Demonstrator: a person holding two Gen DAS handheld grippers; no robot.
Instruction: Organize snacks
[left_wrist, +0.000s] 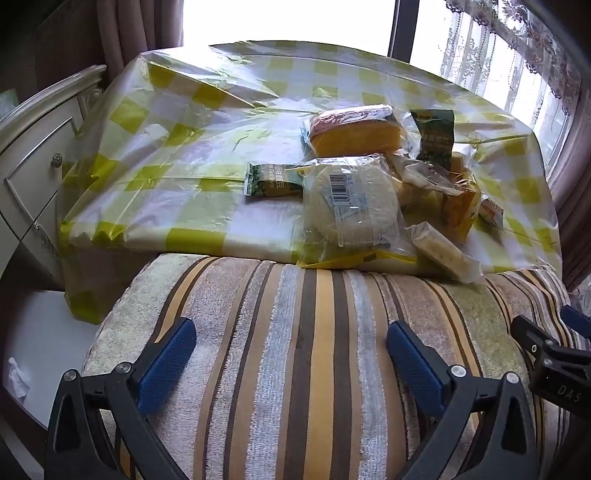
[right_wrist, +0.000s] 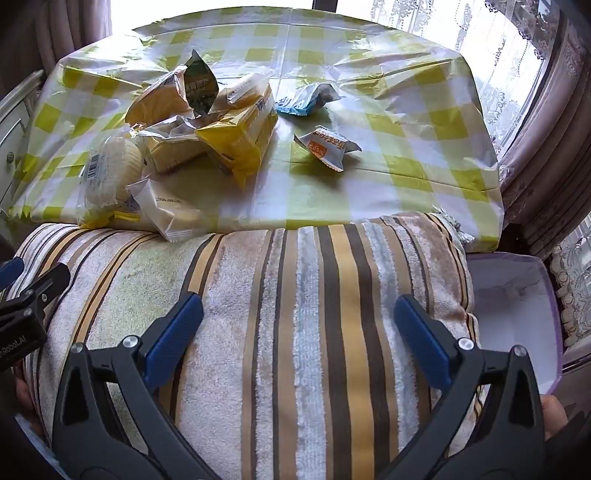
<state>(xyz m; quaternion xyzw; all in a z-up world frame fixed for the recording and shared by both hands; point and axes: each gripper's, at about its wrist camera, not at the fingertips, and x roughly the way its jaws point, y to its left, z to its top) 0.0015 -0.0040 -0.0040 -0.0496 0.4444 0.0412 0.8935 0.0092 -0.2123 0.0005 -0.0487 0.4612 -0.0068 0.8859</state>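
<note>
Both tools, left (left_wrist: 291, 345) and right (right_wrist: 299, 319), gape empty over the cushion (right_wrist: 295, 332); the bar (left_wrist: 443, 254) overhanging the worktop (left_wrist: 184, 177) edge could slip off if nudged.

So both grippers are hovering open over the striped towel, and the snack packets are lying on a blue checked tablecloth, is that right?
Not quite: the tablecloth is yellow-green and white checked, not blue, as the right wrist view shows. The rest holds: the left gripper and right gripper are open over the striped towel.

Both wrist views angled down, near striped towel (left_wrist: 314, 350); share snack pile (right_wrist: 199, 136).
</note>
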